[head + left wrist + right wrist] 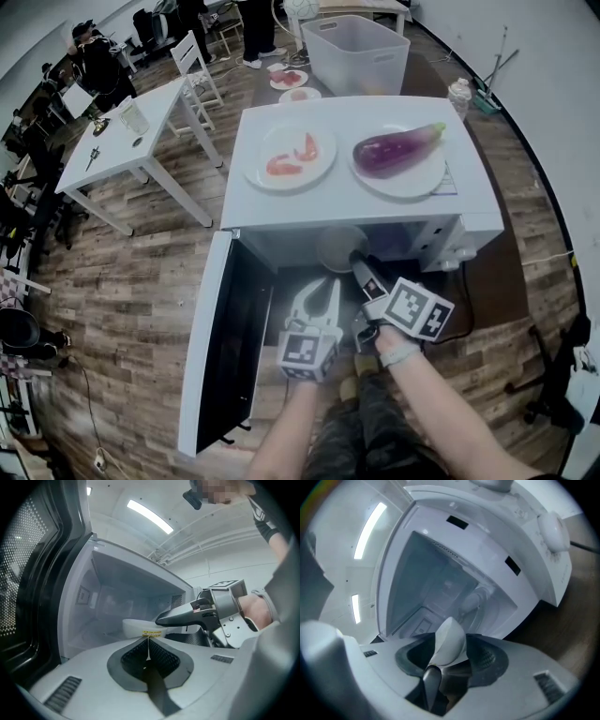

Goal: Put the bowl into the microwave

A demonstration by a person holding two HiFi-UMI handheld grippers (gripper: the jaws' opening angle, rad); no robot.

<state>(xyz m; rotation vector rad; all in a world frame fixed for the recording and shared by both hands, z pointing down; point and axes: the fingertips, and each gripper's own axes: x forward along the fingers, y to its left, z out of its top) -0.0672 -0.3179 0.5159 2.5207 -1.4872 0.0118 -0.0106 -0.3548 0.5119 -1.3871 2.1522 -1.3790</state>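
The right tongs (452, 656) are spread wide. The thin wall of the plain white round bowl (339, 247) stands between the two pads, and as far as I can see the pads do not press on it. The left tongs (148, 641) are pressed together with nothing between them, and they hang just in front of the mouth of the white box-shaped microwave (309, 208).

The bowl is inside the microwave, low in the front part of the chamber, a little behind the threshold. I judge that the main step is nearly done: the bowl is in and the grip looks released. What is left is to draw the right tongs out of the chamber without catching the rim, and maybe to close the dark-windowed door (230, 347), which hangs wide open at the left side of the microwave. Whether the bowl sits flat on the chamber floor, I cannot tell.

The bowl looks smooth, thin-walled and shallow, without any pattern, and it appears empty.

On top of the microwave lie a white plate (265, 147) with red-orange pieces of food and a second white plate (412, 186) with a purple aubergine (398, 148).
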